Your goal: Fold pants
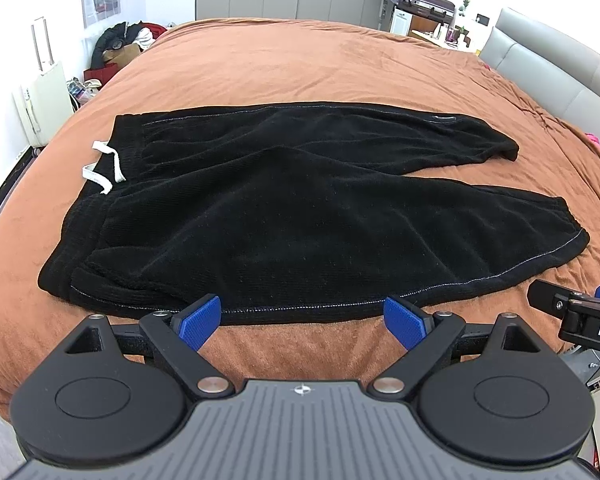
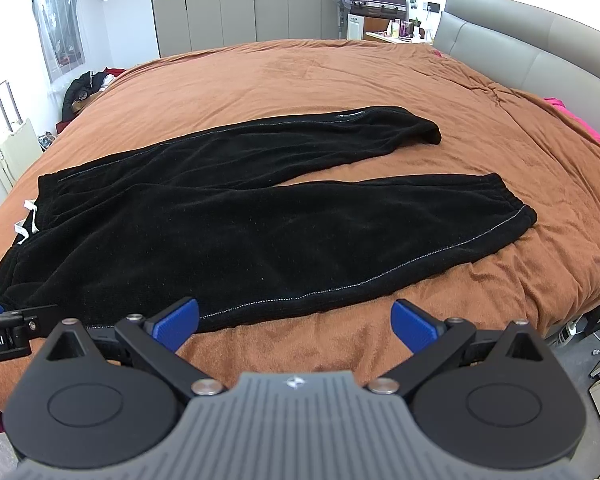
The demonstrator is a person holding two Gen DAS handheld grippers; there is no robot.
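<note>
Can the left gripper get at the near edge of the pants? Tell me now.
Probably yes. The left gripper is open, right at the near hem of the pants on the bed cover, with nothing between them.

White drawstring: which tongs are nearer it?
Left. The left tongs sit toward the waistband end with the white drawstring; the right tongs sit toward the cuffs.
</note>
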